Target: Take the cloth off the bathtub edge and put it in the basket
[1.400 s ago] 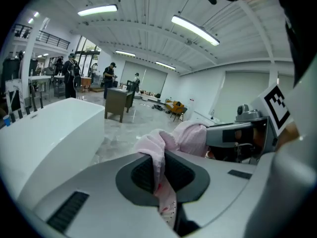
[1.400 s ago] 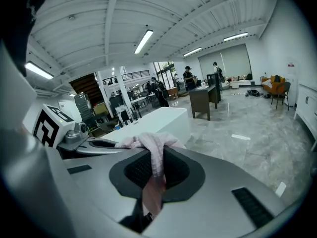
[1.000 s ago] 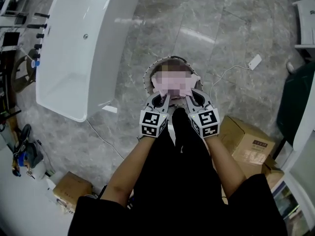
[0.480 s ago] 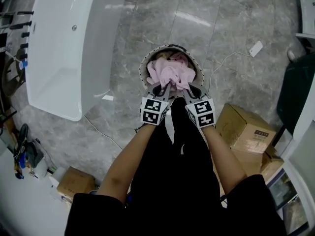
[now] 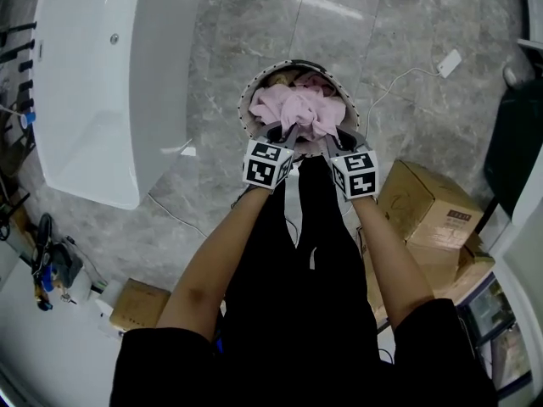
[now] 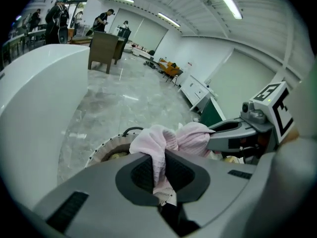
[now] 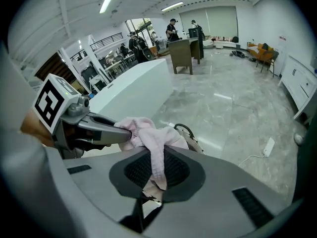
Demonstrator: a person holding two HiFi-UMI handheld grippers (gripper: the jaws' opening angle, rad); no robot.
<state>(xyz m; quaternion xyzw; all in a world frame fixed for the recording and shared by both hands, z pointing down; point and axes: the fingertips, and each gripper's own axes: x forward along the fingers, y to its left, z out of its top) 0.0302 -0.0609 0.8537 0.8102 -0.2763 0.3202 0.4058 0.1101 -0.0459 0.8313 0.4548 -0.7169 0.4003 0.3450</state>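
Observation:
A pink cloth point(image 5: 299, 109) is bunched up over the round woven basket point(image 5: 249, 98) on the floor. My left gripper point(image 5: 283, 133) is shut on the cloth's near left part, and my right gripper point(image 5: 329, 137) is shut on its near right part. In the left gripper view the pink cloth point(image 6: 161, 152) is pinched between the dark pads, with the basket point(image 6: 106, 150) just beyond. The right gripper view shows the cloth point(image 7: 157, 155) pressed between its pads and the left gripper point(image 7: 94, 133) beside it. The white bathtub point(image 5: 102, 83) stands at the left, apart from both grippers.
Cardboard boxes point(image 5: 428, 214) sit on the floor at the right, another box point(image 5: 140, 305) at the lower left. A white cable with a plug point(image 5: 450, 62) lies beyond the basket. Taps and tools point(image 5: 47, 265) line the far left. The person's dark-clothed legs point(image 5: 310, 253) stand right behind the basket.
Both grippers, still shut on the pink cloth, have moved forward and lower over the basket. The bathtub has slid left in the head view.

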